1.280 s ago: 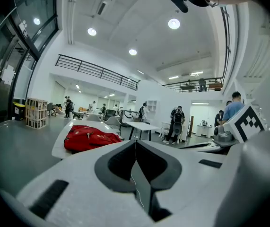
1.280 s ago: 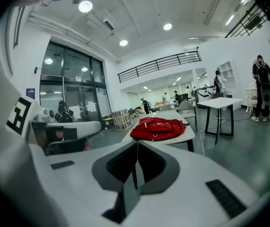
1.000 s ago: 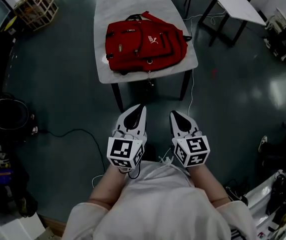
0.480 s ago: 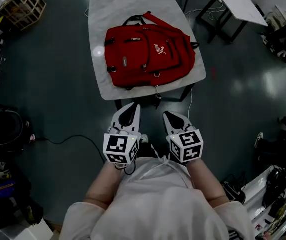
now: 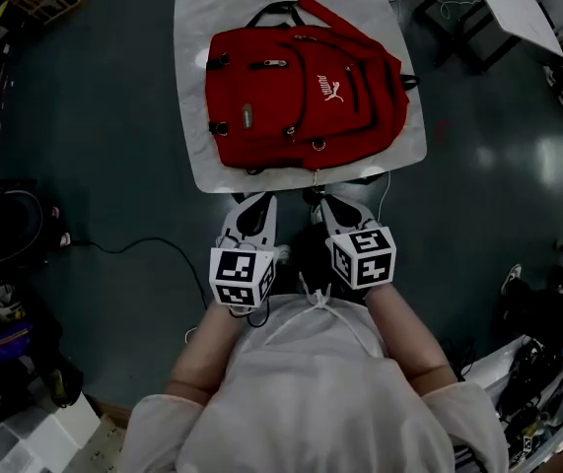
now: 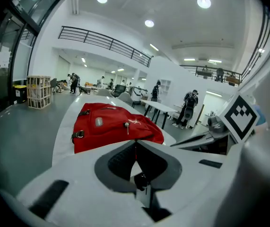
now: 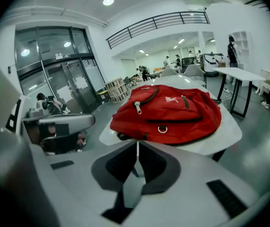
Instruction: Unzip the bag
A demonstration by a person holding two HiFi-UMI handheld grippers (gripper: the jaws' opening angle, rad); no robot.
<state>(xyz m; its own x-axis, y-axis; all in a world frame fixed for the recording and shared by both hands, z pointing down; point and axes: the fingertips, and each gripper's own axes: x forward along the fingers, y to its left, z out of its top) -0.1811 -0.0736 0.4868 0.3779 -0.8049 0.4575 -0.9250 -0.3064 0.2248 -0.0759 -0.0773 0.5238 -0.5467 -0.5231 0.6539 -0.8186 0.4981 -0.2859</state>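
Jaws on the left gripper [image 5: 255, 205] and right gripper [image 5: 328, 207] are clenched together, gripping nothing. Ahead, the red fabric bag [image 5: 306, 92], rounded and soft, lies flat on a pale marbled tabletop [image 5: 190, 87]. Since a second ago, both grippers have advanced to the tabletop's near edge.

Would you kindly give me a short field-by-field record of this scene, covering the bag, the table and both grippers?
bag: red backpack, lying flat, zips look closed
table: pale top, bag on it
left gripper: jaws together, empty, at the near table edge
right gripper: jaws together, empty, at the near table edge
contact: neither gripper touches the bag
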